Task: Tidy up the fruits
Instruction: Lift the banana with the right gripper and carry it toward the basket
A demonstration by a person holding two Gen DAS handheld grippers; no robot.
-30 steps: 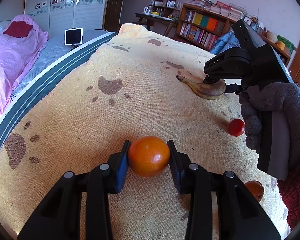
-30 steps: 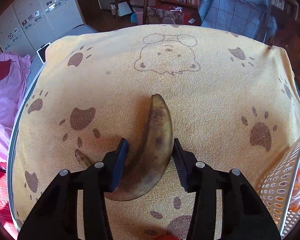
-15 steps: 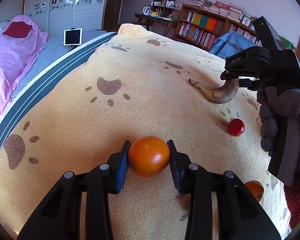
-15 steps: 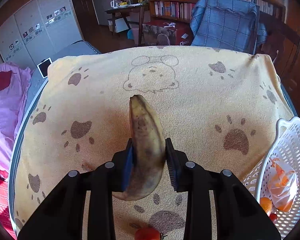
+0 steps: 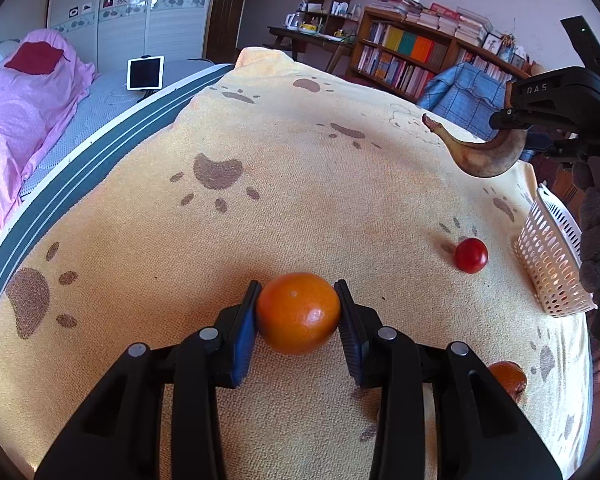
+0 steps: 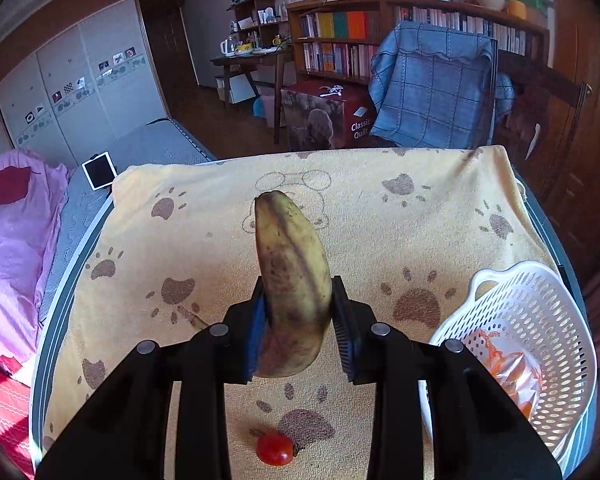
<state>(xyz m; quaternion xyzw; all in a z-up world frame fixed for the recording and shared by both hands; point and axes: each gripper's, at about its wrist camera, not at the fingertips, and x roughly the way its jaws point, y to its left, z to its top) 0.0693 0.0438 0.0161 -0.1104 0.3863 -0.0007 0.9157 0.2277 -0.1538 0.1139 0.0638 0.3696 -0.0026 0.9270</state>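
- Left hand-held gripper [image 5: 299, 322] clamps an orange [image 5: 298, 313] low over the desk [image 5: 300, 208].
- Right hand-held gripper [image 6: 298, 320] grips a banana [image 6: 292, 280], lifted above the desk, basket [image 6: 540, 300] to its right.

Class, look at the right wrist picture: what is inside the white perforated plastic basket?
Inside the white perforated plastic basket lies a clear plastic bag of orange pieces. The right gripper's black arm covers the basket's near left part, so anything there is hidden.

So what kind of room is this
Most likely a lived-in bedroom or study at home: a bed with pink bedding, a full bookshelf, and a wardrobe along the wall.
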